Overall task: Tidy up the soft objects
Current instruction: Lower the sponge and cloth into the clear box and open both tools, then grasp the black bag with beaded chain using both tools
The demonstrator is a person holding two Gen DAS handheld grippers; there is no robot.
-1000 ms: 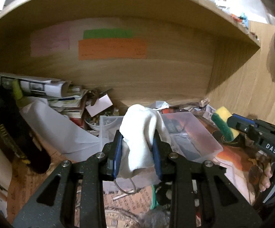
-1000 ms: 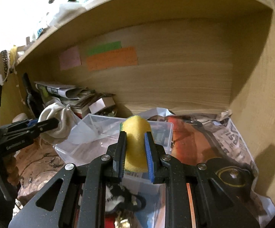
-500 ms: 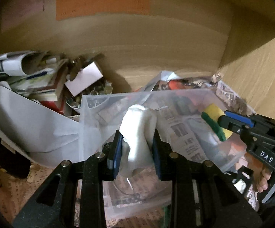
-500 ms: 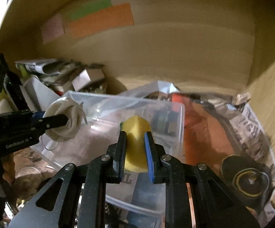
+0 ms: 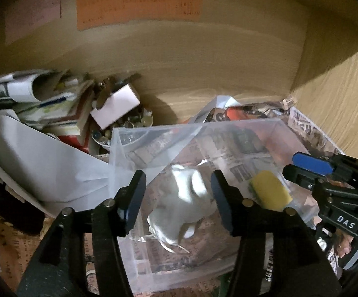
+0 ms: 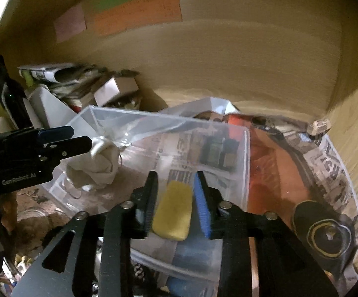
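A clear plastic bin (image 5: 241, 123) (image 6: 169, 121) sits on newspaper inside a wooden shelf. A white cloth pouch (image 5: 184, 205) (image 6: 97, 163) lies in the bin, below my open left gripper (image 5: 177, 190), whose jaws stand wide apart and clear of it. A yellow sponge with a green edge (image 6: 172, 210) (image 5: 269, 190) lies in the bin between the jaws of my right gripper (image 6: 175, 193), which are open and apart from it. The left gripper's fingers (image 6: 65, 146) show at the left of the right wrist view. The right gripper's fingers (image 5: 310, 163) show at the right of the left wrist view.
Rolled newspapers and books (image 5: 30, 94) are piled at the back left, with a white box (image 5: 115, 104) and a bowl of small metal bits (image 5: 129, 123). A large white sheet (image 5: 42, 165) leans left of the bin. A black and yellow disc (image 6: 327, 235) lies at the right.
Both grippers have moved down over the bin and opened. The white pouch and the yellow sponge have dropped out of the jaws into the bin.
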